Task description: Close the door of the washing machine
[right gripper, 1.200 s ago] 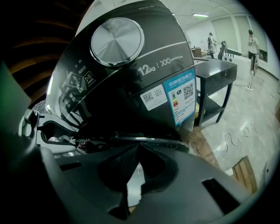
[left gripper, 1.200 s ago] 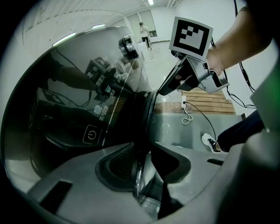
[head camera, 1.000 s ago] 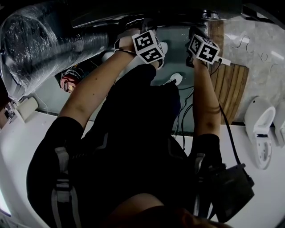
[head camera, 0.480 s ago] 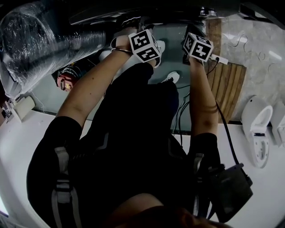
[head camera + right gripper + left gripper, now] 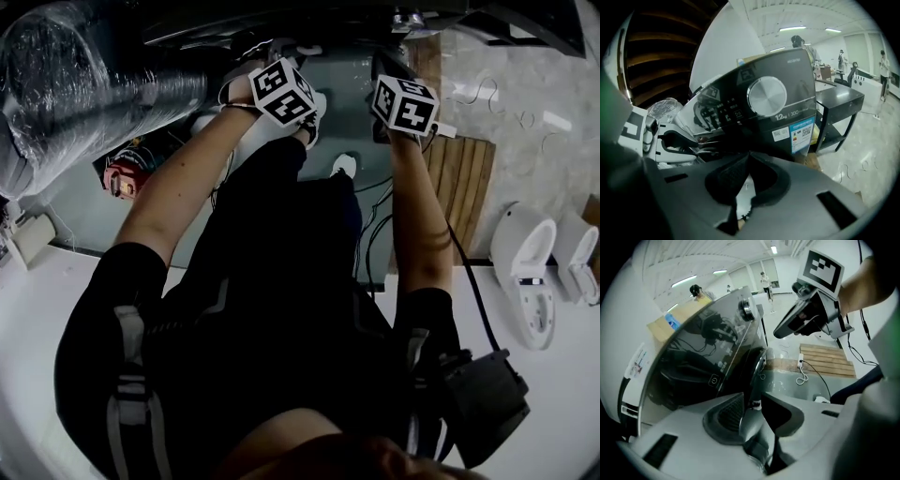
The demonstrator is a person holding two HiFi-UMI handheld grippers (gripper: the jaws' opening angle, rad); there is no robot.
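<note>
**Left tongs [image 5: 753, 400] gripping the round dark-glass, chrome-rimmed door [image 5: 758, 365]; right tongs [image 5: 746, 154] empty.**
The Left tongs are closed on the door's chrome edge. The door stands swung out, edge-on, from the glossy black washing machine [image 5: 701, 359] with its silver dial [image 5: 766, 96]. The right tongs' tips meet on nothing, facing the control panel [image 5: 724, 110].

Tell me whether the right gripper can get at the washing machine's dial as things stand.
Probably yes: the right gripper points at the control panel, and the silver dial lies ahead of its jaws with nothing between them.
</note>
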